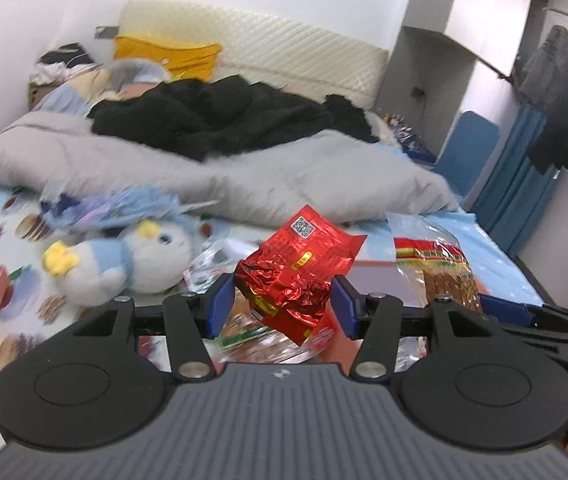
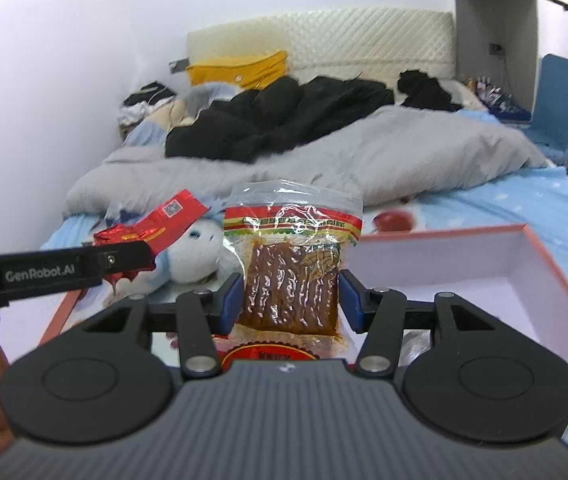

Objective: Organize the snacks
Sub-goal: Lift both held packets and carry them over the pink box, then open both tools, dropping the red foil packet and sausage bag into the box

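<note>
Crinkled red foil packet (image 1: pixel 284 276), pinched at frame centre by the left gripper (image 1: pixel 282 304), and clear jerky bag (image 2: pixel 292 272), clamped by the right gripper (image 2: pixel 290 302) above the pink-rimmed box (image 2: pixel 540 256), may slip because both films are slick.

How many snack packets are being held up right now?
2: a red foil packet in the left gripper, a clear packet of brown strips in the right gripper. More lie partly hidden underneath.
</note>
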